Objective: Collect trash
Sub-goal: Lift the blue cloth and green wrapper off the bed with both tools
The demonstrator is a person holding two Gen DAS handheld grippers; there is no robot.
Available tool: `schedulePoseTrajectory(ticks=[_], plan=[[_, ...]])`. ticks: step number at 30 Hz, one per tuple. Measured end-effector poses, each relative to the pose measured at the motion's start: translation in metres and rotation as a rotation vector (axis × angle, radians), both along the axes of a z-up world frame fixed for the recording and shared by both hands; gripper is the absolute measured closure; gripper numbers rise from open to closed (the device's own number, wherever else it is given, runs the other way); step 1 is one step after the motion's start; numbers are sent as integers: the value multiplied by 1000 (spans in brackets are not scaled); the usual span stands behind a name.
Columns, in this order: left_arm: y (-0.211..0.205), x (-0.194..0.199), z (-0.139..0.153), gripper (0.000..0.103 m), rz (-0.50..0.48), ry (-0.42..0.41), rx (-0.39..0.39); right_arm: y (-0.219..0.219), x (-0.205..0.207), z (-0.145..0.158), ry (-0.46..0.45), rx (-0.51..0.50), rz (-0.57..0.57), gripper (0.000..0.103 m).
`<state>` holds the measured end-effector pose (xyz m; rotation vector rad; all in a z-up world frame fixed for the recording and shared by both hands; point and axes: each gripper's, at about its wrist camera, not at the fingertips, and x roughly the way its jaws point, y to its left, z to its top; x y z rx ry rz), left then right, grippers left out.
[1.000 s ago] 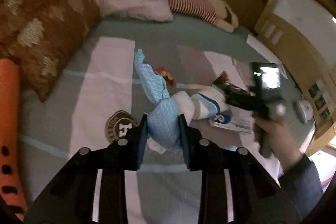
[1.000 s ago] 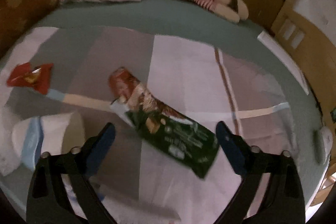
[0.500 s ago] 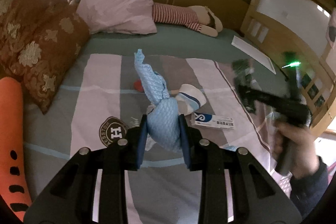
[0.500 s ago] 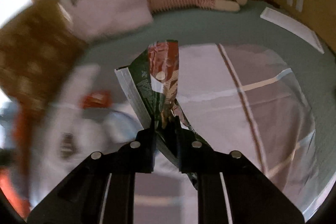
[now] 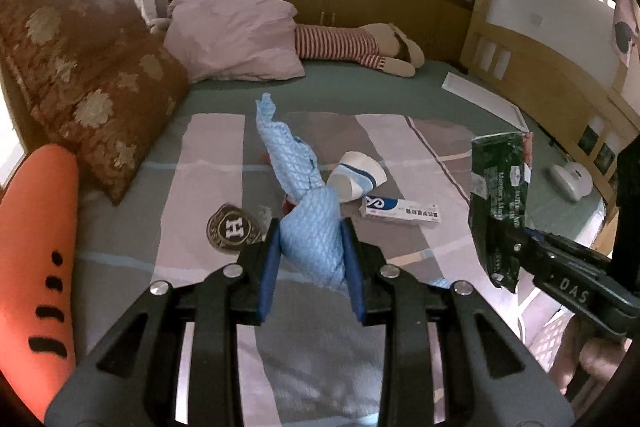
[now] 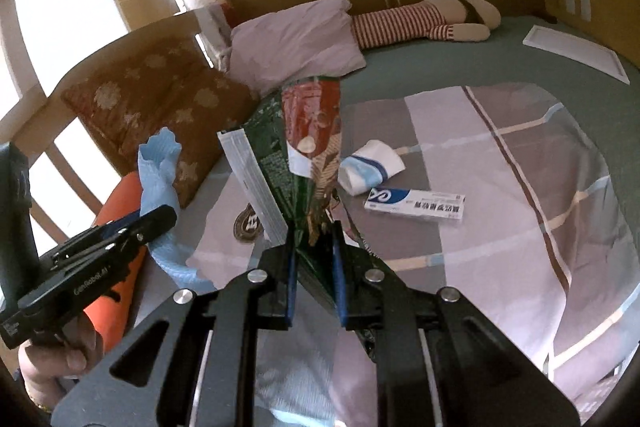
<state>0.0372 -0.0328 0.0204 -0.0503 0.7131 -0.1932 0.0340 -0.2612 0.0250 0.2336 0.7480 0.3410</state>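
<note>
My left gripper is shut on a light blue quilted cloth and holds it above the bed; it also shows at the left of the right wrist view. My right gripper is shut on a green and red snack wrapper, lifted off the bed; the wrapper also shows in the left wrist view. On the striped blanket lie a white and blue crumpled cup and a white and blue box.
A round brown badge lies on the blanket. A brown patterned cushion, a pink pillow, a striped plush toy and an orange plush ring the bed. A white sheet lies at the far right.
My right gripper shut on the green wrapper and lifted it off the bed. Both grippers rose and pulled back. The left gripper kept its hold on the blue cloth.
</note>
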Motion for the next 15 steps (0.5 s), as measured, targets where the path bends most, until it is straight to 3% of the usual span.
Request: schedulePoseTrajectory(ticks=[15], plan=[[0,0,-8,73,2,15,-3,7,4,-7,17,-29,5,87]])
